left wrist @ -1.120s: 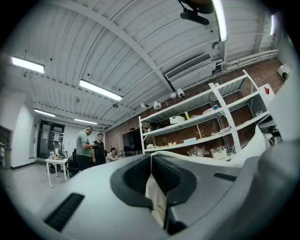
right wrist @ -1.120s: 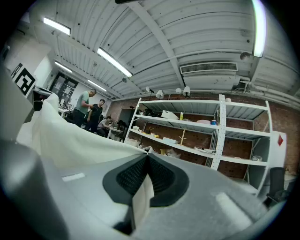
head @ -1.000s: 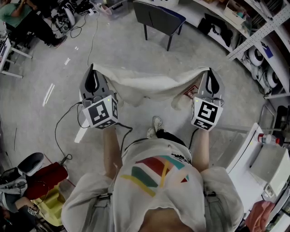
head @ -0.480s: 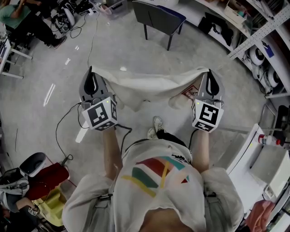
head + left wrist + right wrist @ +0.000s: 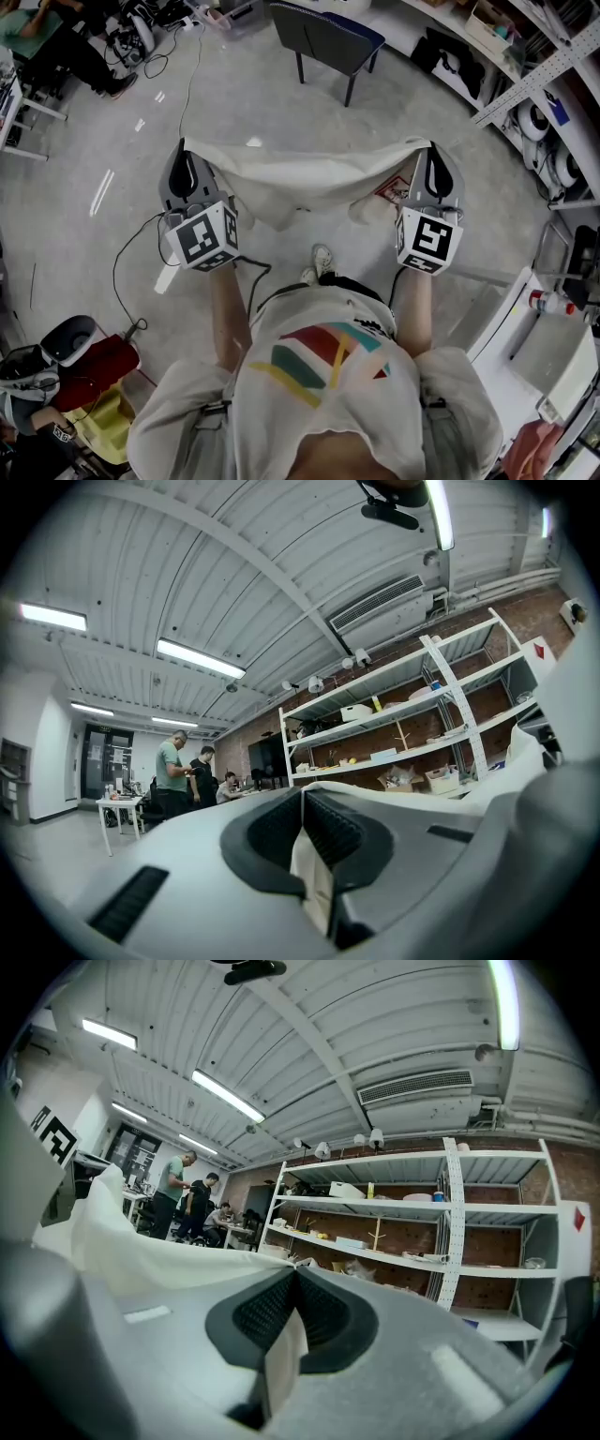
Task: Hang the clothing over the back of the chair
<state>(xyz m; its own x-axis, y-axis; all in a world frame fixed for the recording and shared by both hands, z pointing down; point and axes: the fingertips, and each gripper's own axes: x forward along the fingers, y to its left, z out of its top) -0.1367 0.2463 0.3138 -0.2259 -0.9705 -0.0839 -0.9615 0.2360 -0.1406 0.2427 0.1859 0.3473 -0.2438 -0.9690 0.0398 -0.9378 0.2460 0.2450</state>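
Standing on a grey concrete floor (image 5: 244, 103), holding a cream garment (image 5: 309, 178) stretched out level ahead of the body. Pinched at its left upper corner by the left claw (image 5: 186, 148), shut tight on the cloth, with a pale strip pressed between the dark ribbed pads (image 5: 347, 836). Pinched at the right upper corner by the right claw (image 5: 432, 150), likewise closed on the fabric, with a fold squeezed between its pads and the rest running off to the left in the right gripper view. Between the two claws, pulled nearly taut along the top edge and sagging below into loose folds. Ahead, well apart from the garment: a dark chair (image 5: 328, 39) on black legs, seen from above, untouched by the cloth. Just below the hanging folds in the head view, a light shoe (image 5: 319, 262). Trailing from the left claw down toward the floor, a black cable (image 5: 115, 272). At the right, metal shelving (image 5: 534, 84) loaded with gear. At the upper left, a seated person (image 5: 47, 42).
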